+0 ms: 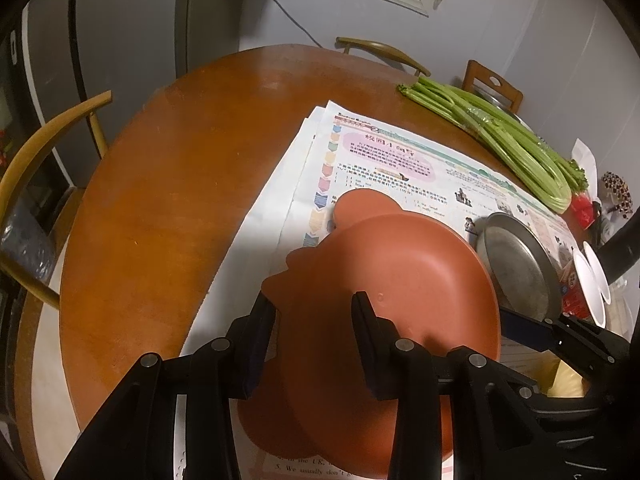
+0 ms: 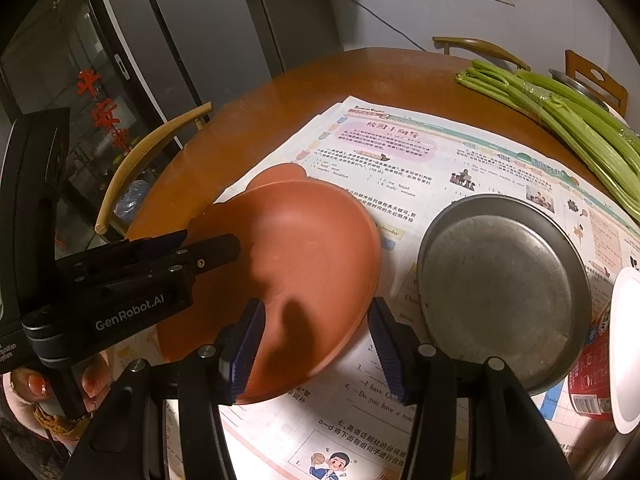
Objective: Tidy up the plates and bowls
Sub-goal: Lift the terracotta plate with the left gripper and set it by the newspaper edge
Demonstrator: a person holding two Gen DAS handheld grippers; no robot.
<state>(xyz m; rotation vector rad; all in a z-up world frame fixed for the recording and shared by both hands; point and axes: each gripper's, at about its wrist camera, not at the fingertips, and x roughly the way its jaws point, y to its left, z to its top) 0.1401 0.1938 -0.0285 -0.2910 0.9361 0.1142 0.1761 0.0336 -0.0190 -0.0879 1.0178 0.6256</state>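
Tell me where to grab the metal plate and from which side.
Grip the metal plate by its raised rim at the near edge, coming from the right gripper's side, one finger over the lip and one under. It lies flat on the newspaper, so only the rim offers a hold; the terracotta dish crowds its left.

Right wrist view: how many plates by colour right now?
Terracotta plate: 1
Grey metal plate: 1
Total: 2
White thing at the right edge is cut off, so not counted.
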